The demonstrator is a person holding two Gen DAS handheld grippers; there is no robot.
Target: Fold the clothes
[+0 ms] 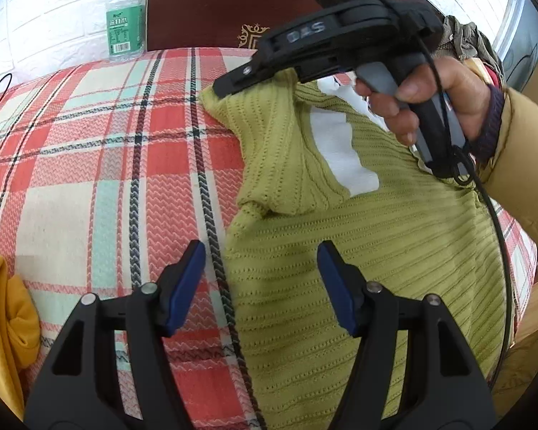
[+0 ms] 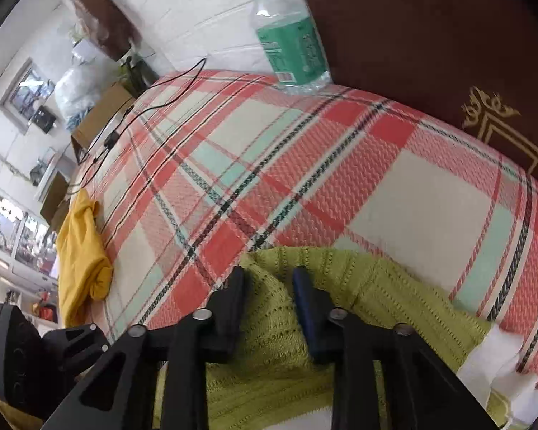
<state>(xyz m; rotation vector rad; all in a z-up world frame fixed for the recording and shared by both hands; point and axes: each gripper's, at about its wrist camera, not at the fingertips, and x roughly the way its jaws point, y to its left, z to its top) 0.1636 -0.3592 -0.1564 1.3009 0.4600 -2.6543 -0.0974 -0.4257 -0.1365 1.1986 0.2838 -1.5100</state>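
An olive-green knit sweater with white patches lies on a plaid red, cream and mint cover. Its sleeve is folded over the body. My left gripper is open and empty, low over the sweater's left edge. My right gripper has its jaws part closed with a bunch of the green knit between the fingers; in the left wrist view the gripper reaches over the sleeve's far end, held by a hand.
A water bottle with a green label stands at the far edge by a dark brown headboard. A yellow garment lies at the left side of the cover. Black cables run across the far left.
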